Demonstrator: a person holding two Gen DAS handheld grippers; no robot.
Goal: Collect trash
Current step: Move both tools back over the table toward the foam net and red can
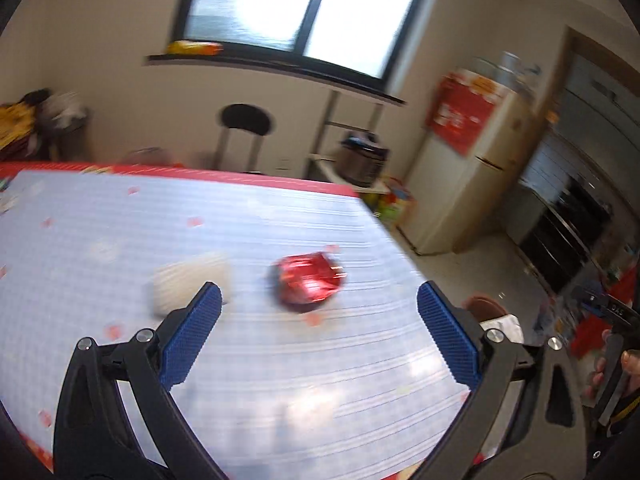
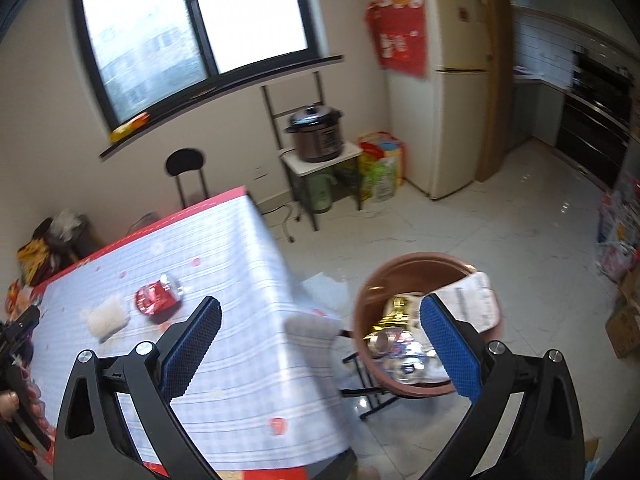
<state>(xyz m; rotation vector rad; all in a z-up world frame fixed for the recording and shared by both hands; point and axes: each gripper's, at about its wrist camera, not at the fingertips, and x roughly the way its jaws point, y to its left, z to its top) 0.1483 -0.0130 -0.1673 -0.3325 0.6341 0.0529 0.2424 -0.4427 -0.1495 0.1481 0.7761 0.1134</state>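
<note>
Crumpled red foil wrapper, centre frame on the counter: judged light, crushable, slippery; grip across its bunched middle; left gripper and right gripper jaws both released, empty.

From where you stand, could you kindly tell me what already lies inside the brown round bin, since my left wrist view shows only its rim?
Observer: The brown round bin holds a gold foil wrapper, a white printed paper and silvery scraps.
Operator: Thank you. Is the right claw carrying anything?
Observer: No, the right claw is open and empty.
Operator: Where does the bin stand?
Observer: Off the checked tablecloth, past its right edge, low over the pale tiled floor.
</note>
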